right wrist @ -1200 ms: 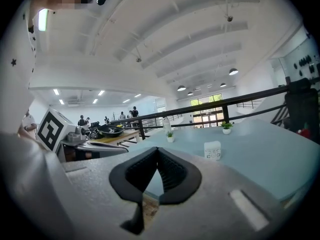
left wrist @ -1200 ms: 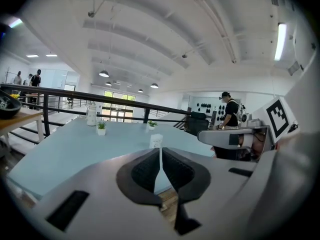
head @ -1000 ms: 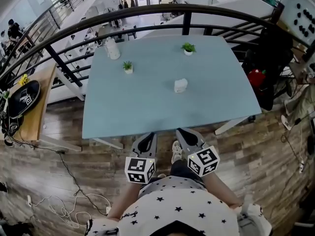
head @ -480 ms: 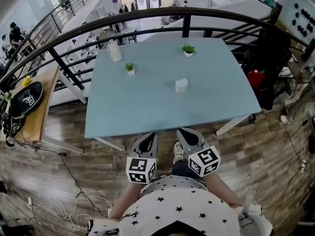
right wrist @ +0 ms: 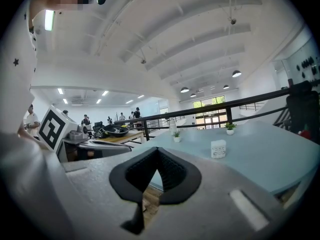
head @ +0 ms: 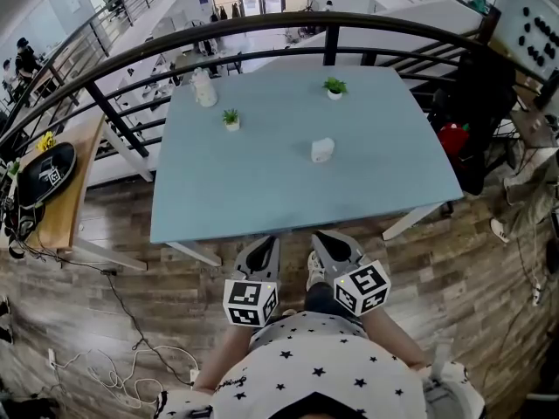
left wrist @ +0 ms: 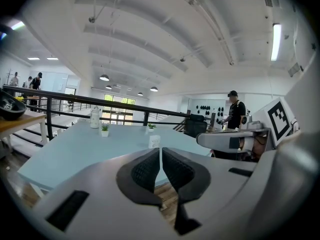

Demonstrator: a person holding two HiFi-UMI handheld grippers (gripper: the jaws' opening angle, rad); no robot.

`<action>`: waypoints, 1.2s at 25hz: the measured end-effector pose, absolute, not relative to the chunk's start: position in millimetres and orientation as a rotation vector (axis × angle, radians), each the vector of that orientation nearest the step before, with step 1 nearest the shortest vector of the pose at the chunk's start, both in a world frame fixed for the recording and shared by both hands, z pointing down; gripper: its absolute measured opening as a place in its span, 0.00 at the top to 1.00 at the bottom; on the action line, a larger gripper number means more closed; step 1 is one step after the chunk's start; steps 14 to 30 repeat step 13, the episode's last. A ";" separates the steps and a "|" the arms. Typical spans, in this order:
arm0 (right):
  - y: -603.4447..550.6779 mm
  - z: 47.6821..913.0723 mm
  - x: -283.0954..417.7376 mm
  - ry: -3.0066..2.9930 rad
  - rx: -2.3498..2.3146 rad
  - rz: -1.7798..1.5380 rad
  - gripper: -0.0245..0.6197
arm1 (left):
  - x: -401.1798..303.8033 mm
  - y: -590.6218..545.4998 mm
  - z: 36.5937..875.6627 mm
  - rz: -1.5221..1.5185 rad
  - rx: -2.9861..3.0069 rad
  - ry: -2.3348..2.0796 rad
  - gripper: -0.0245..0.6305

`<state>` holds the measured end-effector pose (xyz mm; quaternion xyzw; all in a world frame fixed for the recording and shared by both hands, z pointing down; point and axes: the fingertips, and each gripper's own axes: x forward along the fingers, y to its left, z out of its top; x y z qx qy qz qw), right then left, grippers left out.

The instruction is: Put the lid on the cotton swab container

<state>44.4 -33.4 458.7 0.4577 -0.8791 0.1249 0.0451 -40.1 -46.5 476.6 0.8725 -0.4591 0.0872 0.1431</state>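
The cotton swab container (head: 322,150) is a small white box near the middle of the light blue table (head: 262,190). It also shows in the left gripper view (left wrist: 154,141) and the right gripper view (right wrist: 218,148). I cannot make out a separate lid at this distance. My left gripper (head: 260,250) and right gripper (head: 330,244) are held side by side at the table's near edge, well short of the container. Both are shut with nothing between the pads (left wrist: 147,169) (right wrist: 172,171).
Two small potted plants (head: 231,118) (head: 334,86) and a pale jar (head: 204,88) stand toward the table's far side. A black railing (head: 113,68) curves behind the table. A wooden side table with a black bowl (head: 42,175) is at the left. People stand in the background.
The head view has shifted slightly, so the table sits a little further right. Both grippers stay shut in the same place and the container has not moved.
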 end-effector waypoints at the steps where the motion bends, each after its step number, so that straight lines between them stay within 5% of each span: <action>1: -33.3 459.1 44.6 -2.683 1.399 0.381 0.95 | -40.3 -46.1 476.9 0.252 2.516 -1.324 0.94; 30: -29.5 461.5 44.2 -2.686 1.378 0.390 0.95 | -41.4 -41.7 479.1 0.260 2.505 -1.328 0.94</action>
